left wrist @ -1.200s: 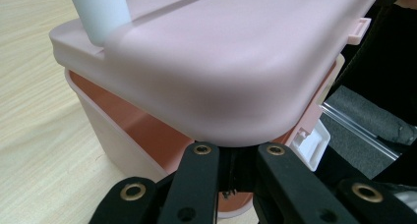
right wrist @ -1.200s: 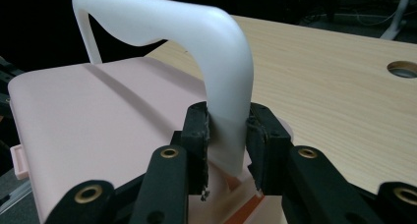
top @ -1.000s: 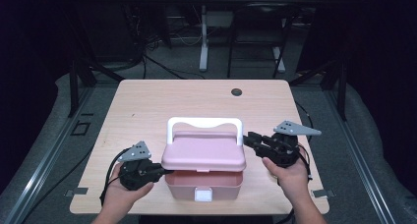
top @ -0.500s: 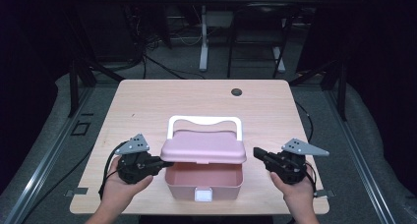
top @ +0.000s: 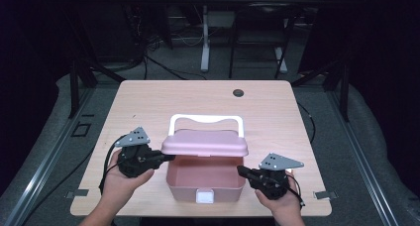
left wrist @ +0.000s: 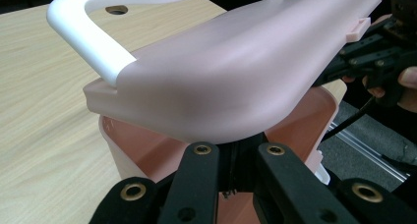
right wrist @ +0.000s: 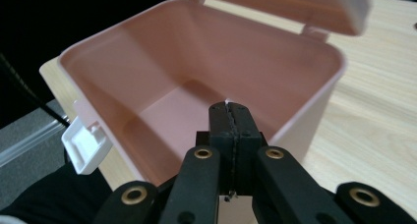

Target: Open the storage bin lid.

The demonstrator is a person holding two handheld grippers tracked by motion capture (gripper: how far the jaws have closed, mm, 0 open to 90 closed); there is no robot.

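- Pink box (top: 205,179) sits near my edge of the wooden table (top: 277,112), centred between my two hands, body open toward me, inside bare.
- Its lid (top: 205,142) is raised, hinged at the far side, roughly level above the box; white carry handle (top: 205,120) stands up behind it.
- White latch tab (top: 205,196) hangs at the front wall of the box, facing me.
- My left gripper (top: 166,157): jaws closed together, tips tucked under the lid's left edge, touching its underside. In the left gripper view the lid (left wrist: 236,71) bulks right over my jaws; I can't tell whether anything is pinched between them.
- My right gripper (top: 241,170): jaws shut tight, nothing between them, tips at the right front rim of the box. In the right gripper view the closed tips (right wrist: 229,117) sit over the box wall, pointing into the cavity (right wrist: 196,86).
- Small dark hole (top: 238,92) in the tabletop, far side, well apart from the box.
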